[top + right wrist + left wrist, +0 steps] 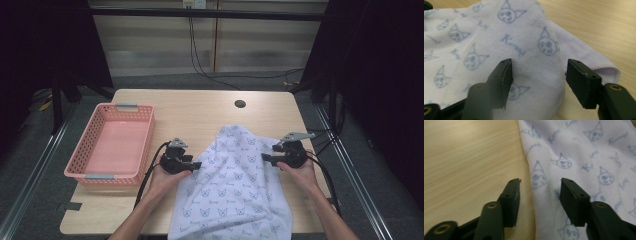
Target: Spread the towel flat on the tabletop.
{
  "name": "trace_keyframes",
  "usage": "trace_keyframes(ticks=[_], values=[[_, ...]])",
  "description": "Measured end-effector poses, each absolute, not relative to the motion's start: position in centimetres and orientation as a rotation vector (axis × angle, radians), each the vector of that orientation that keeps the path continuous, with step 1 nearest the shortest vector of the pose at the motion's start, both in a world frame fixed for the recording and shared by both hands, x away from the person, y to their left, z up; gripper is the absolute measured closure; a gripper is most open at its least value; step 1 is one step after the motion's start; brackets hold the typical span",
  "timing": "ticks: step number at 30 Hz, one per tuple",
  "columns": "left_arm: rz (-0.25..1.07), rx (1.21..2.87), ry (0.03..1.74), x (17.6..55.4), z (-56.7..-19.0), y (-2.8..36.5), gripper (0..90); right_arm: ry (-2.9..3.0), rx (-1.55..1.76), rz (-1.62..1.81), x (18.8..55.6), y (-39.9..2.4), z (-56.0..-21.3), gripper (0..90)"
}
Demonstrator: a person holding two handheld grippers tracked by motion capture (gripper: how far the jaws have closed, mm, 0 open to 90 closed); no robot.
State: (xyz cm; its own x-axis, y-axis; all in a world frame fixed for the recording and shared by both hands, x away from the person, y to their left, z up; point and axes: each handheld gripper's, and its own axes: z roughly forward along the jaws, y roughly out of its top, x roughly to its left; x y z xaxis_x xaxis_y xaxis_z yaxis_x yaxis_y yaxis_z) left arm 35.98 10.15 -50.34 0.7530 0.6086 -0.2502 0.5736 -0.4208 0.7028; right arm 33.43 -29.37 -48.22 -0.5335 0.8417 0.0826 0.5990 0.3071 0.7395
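A white cloth [235, 180] printed with small blue cartoon faces lies rumpled on the wooden table [200, 110] and hangs over its near edge. My left gripper [197, 164] is at the cloth's left edge, pointing right. In the left gripper view the left gripper [540, 187] stands open, with the cloth's edge [579, 152] lying between and beyond the jaws, unpressed. My right gripper [265, 159] is at the cloth's right side, pointing left. In the right gripper view the right gripper [539, 70] is open around a raised fold of the cloth [486, 32]; the right pad stands apart from it.
A pink plastic basket [82, 145] with nothing in it sits at the table's left side. A round dark hole [240, 104] is in the tabletop at the back. Cables trail from both grippers toward the person. Bare wood lies beyond the cloth.
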Motion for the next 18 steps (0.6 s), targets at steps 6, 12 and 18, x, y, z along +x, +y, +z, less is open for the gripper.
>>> trace_keyframes(ticks=[6, 12, 18], values=[[-0.004, 2.087, 0.887, 35.9, -49.9, 10.8, 87.3, 2.279, 1.335, 1.086, 34.6, -29.4, -49.1, 70.4], [0.017, 1.929, 0.866, 34.9, -46.7, 13.5, 87.7, 2.174, 1.285, 1.23, 32.9, -30.8, -45.2, 85.8], [0.052, 1.826, 0.767, 31.7, -42.7, 14.9, 87.6, 2.088, 1.136, 1.363, 29.3, -31.5, -39.4, 85.7]])
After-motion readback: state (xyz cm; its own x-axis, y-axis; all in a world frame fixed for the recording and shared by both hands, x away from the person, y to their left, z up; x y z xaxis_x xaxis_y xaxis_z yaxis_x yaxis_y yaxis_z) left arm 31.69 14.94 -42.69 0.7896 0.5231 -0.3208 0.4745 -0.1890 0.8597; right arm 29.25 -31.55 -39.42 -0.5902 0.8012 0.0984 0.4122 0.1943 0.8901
